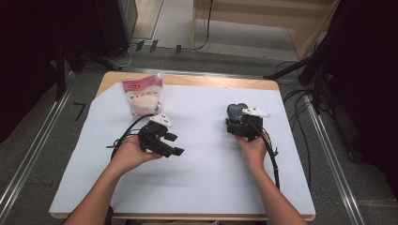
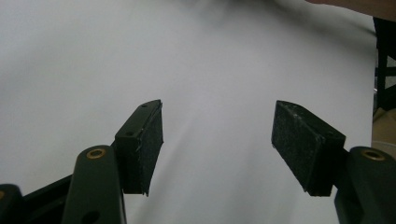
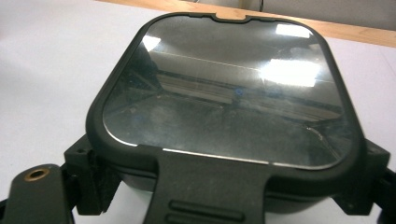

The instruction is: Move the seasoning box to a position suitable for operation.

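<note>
One dark lidded container (image 3: 224, 107) sat toward the worktop's (image 1: 202, 173) right edge, clamped between the right gripper's (image 1: 244, 123) jaws. One left gripper (image 1: 162, 138) stood apart, empty. One snack bag (image 1: 142, 93) stood near the far-left corner.

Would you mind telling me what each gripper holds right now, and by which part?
The right gripper holds a dark lidded container by its two opposite sides, near the latch end. The left gripper holds nothing; its jaws stand open above the white sheet.
</note>
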